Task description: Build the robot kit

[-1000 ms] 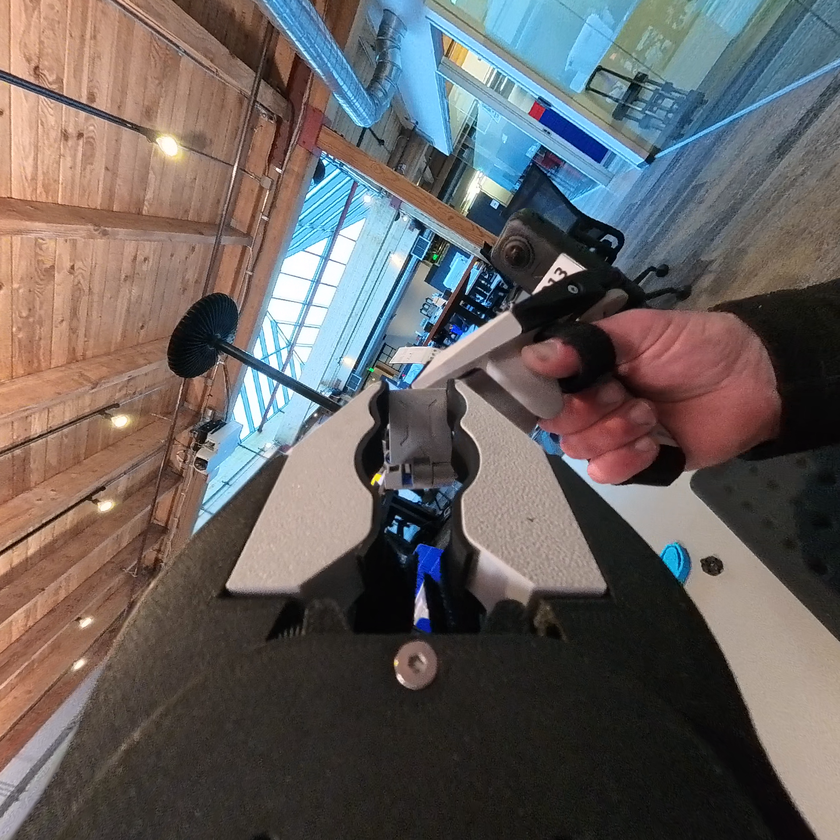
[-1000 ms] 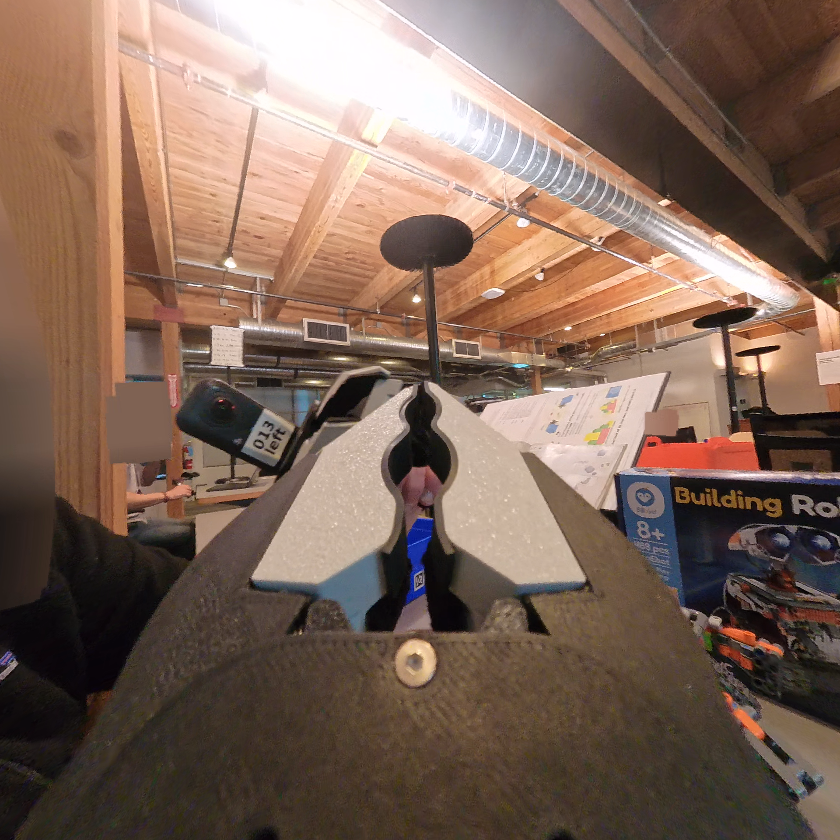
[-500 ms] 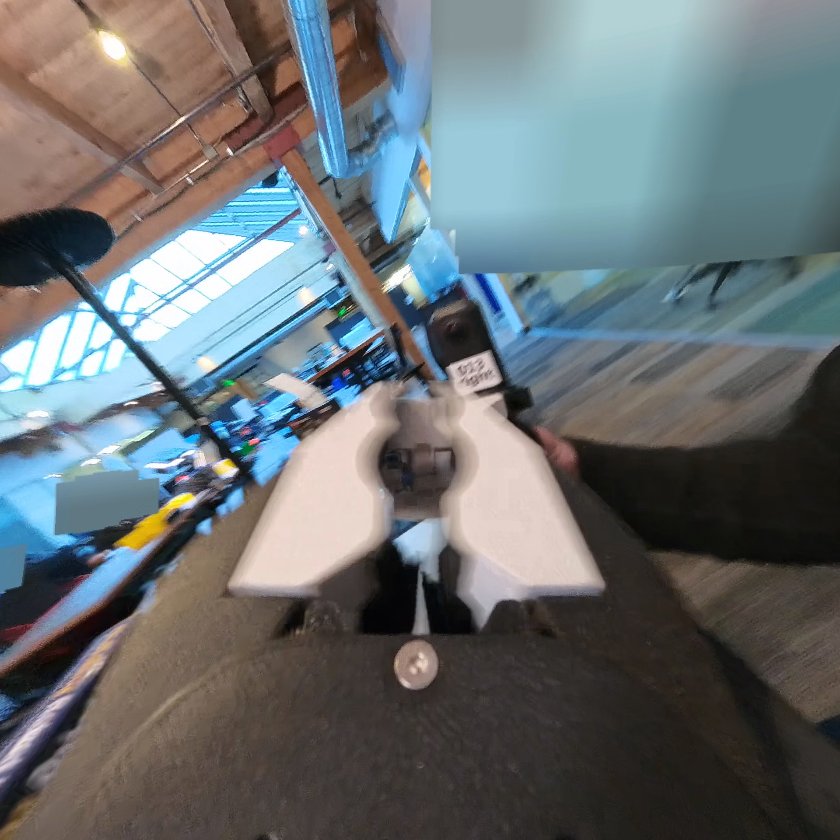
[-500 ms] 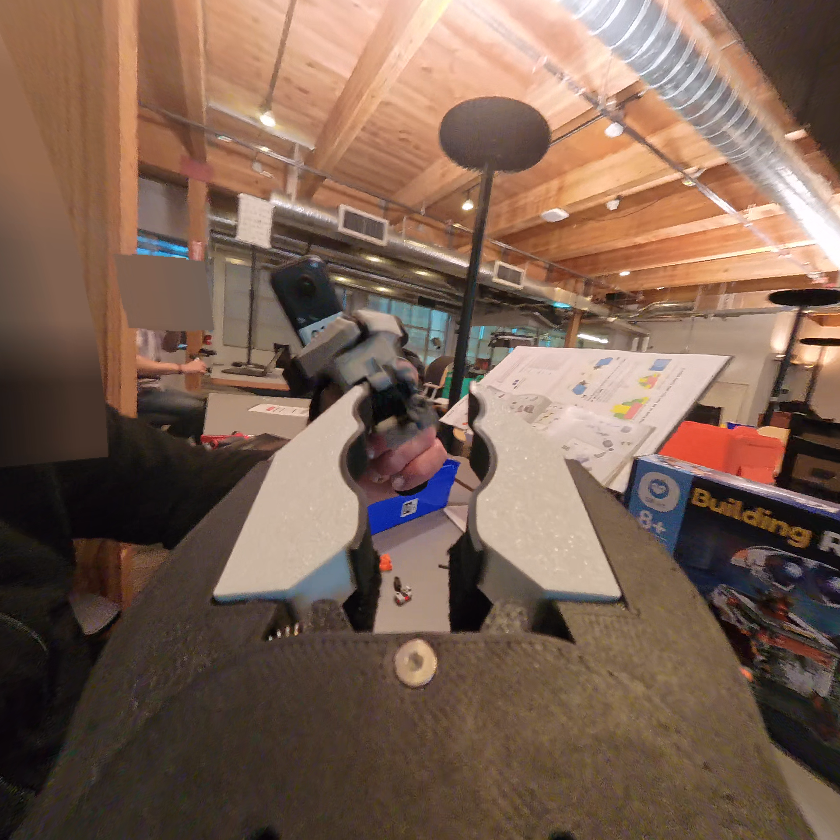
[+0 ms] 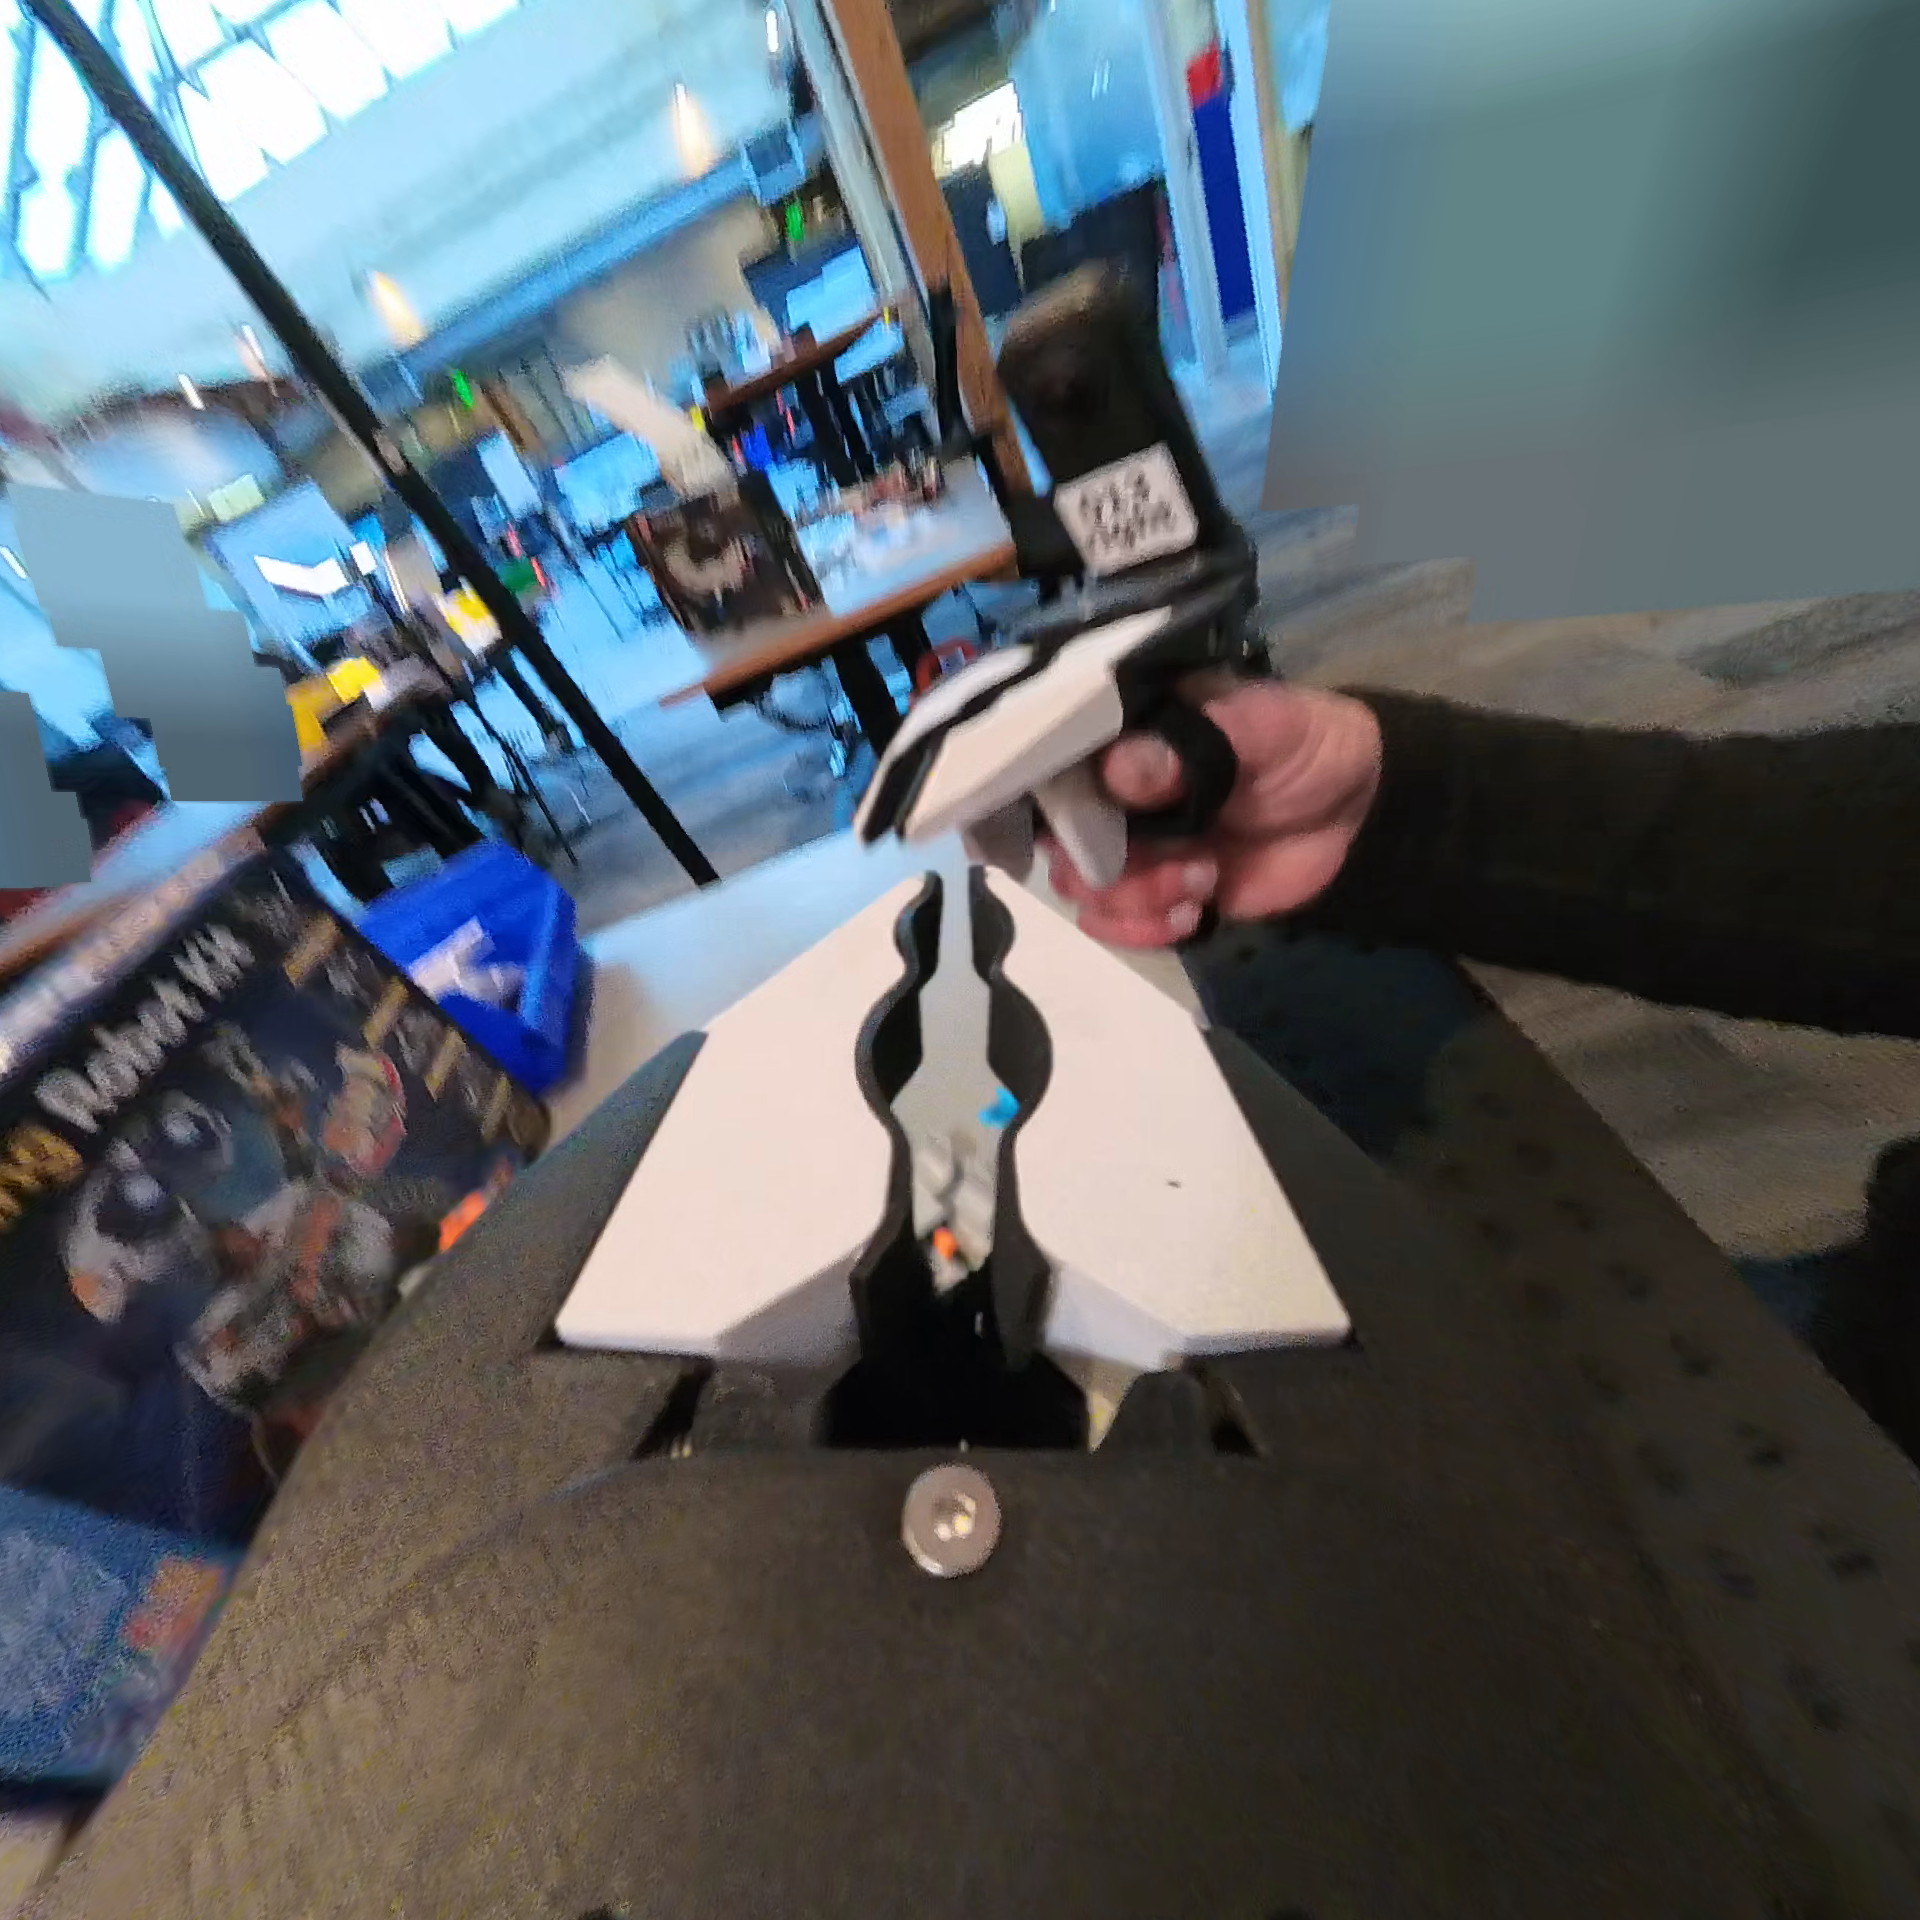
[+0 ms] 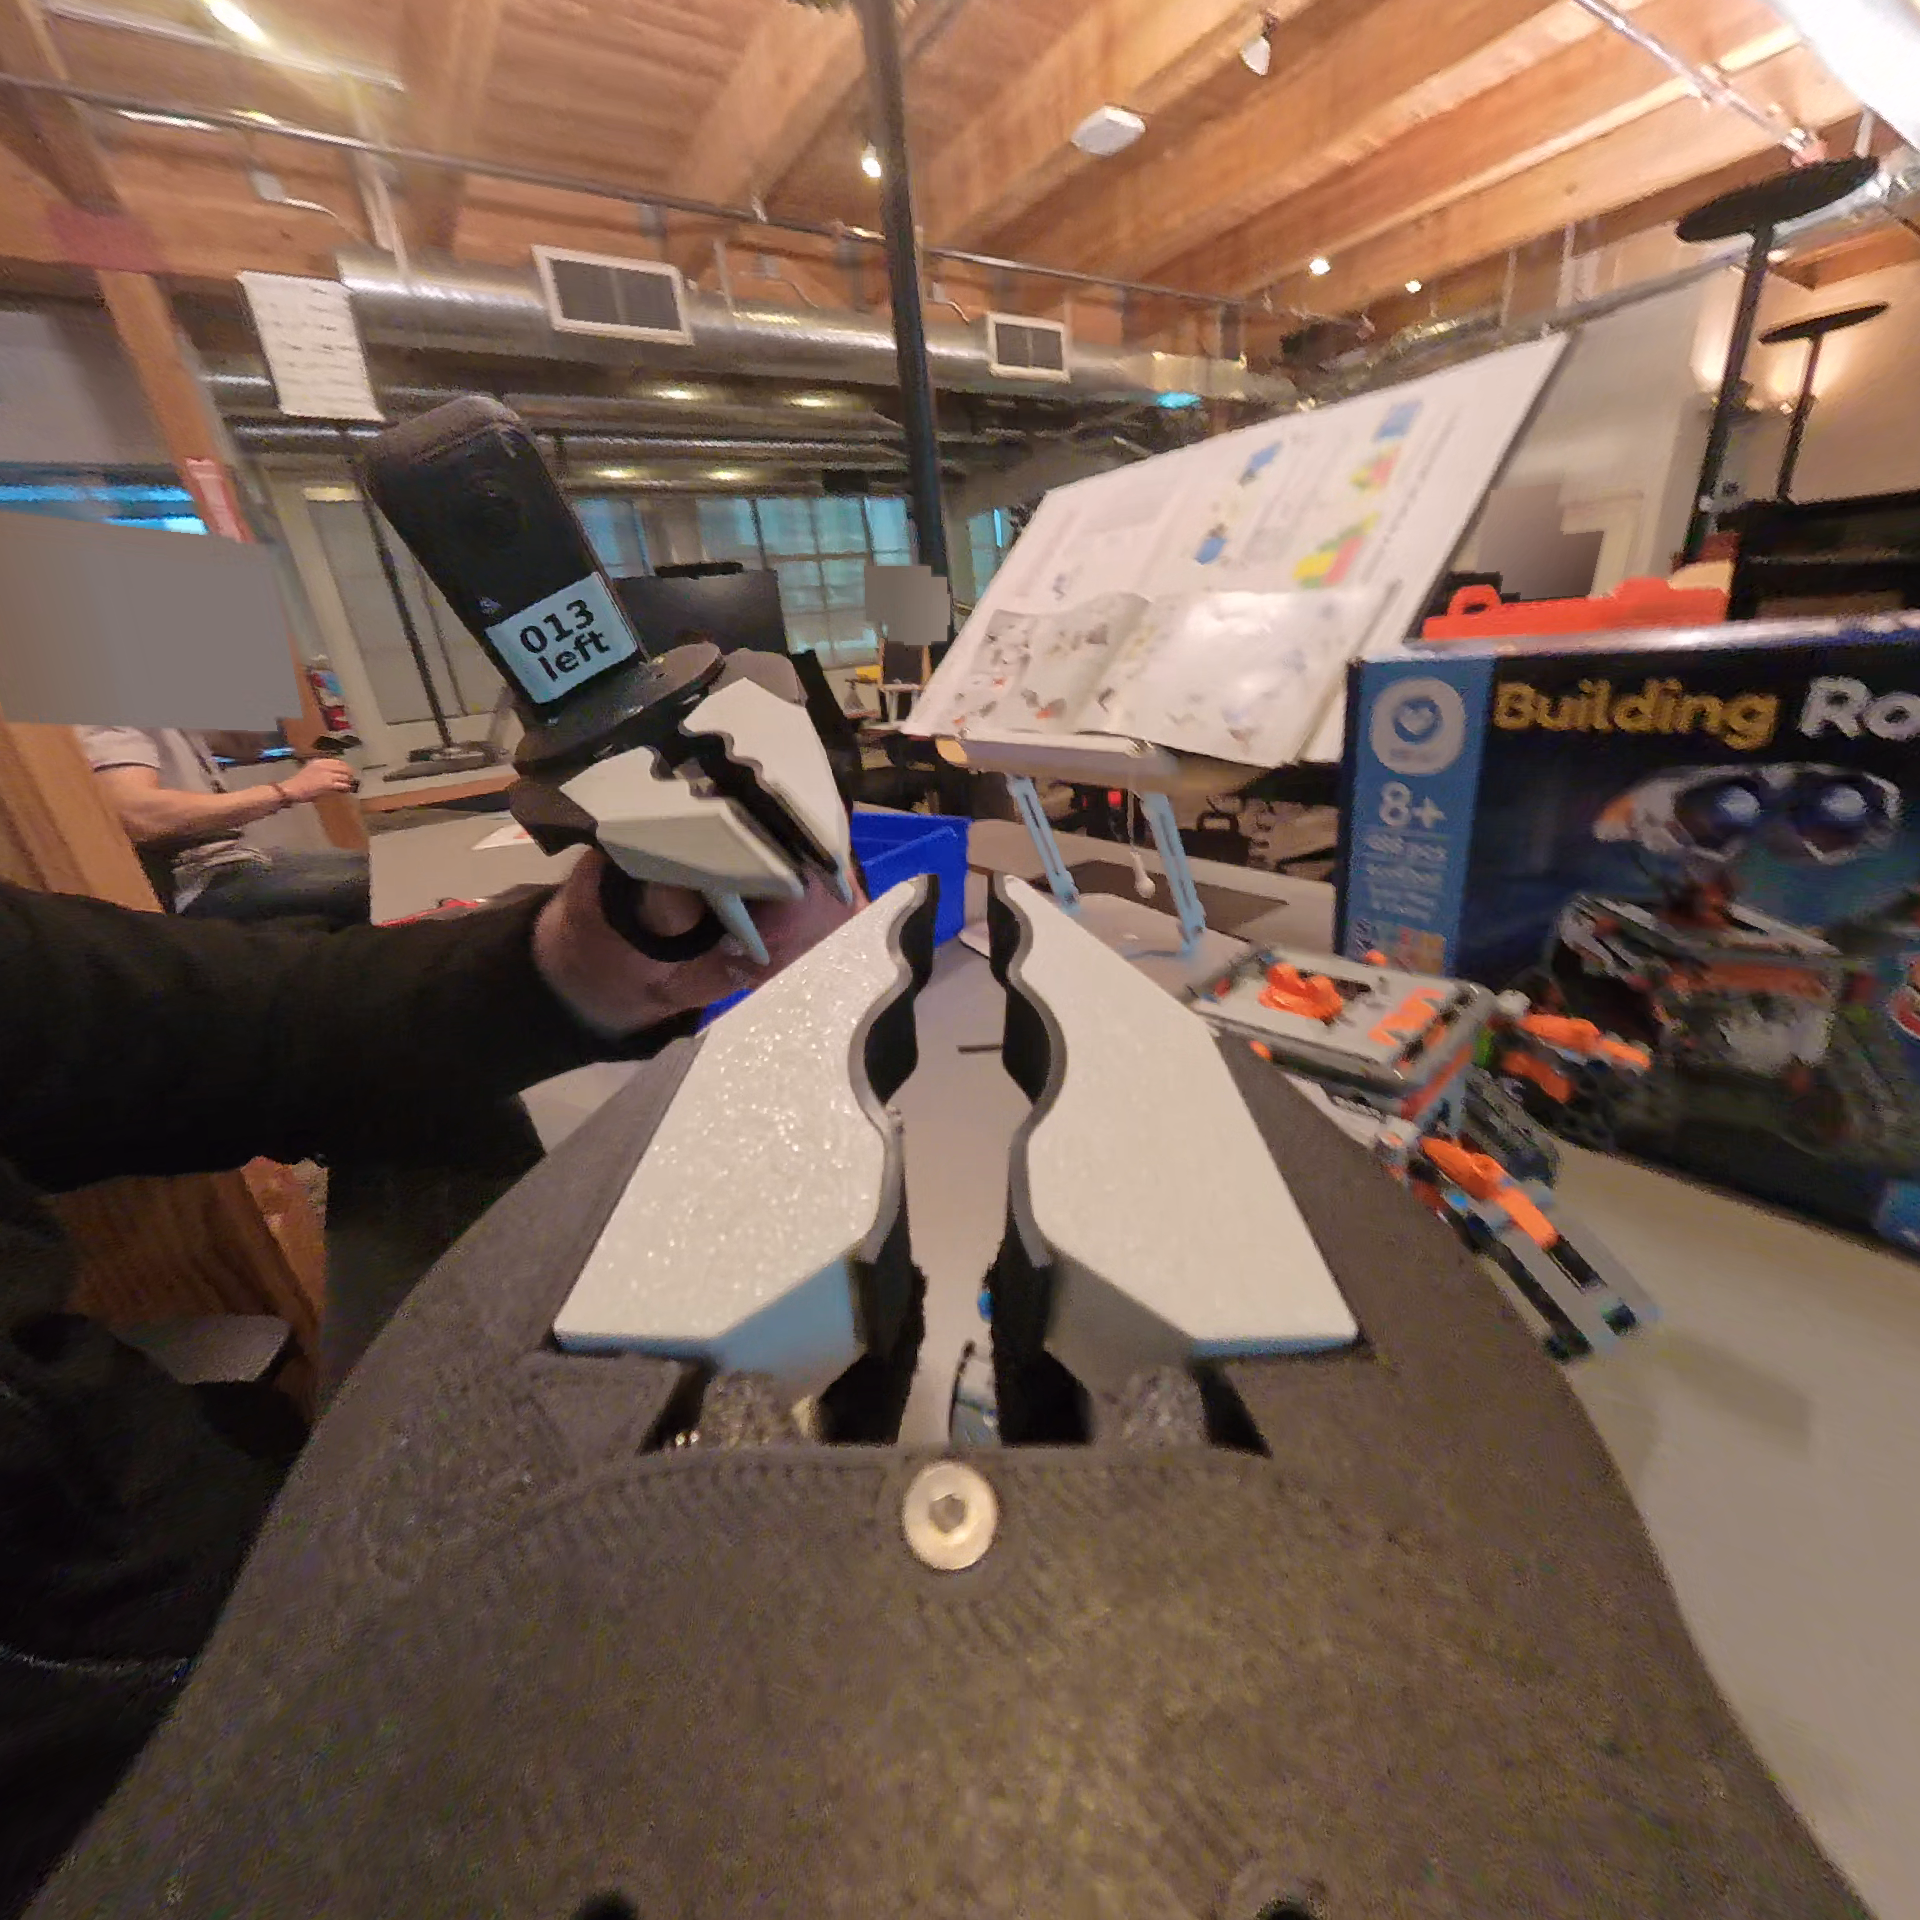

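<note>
Timber ceiling beams fill the top of the right wrist view, while the left wrist view, which a second ago pointed up at the rafters, now looks level across the counter (image 6: pixel 1714 1403). The right gripper (image 6: pixel 961 894) was spread wide half a second ago; its jaws now stand a narrow slit apart and grasp nothing. The left gripper (image 5: pixel 951 883) is likewise almost closed and empty, with only counter showing through the gap. The two hang close together in the air. To the right lie an orange-and-grey brick model (image 6: pixel 1403 1049) and a boxed kit (image 6: pixel 1662 883). A blue bin (image 6: pixel 904 852) sits behind, beside a propped booklet (image 6: pixel 1195 582).
</note>
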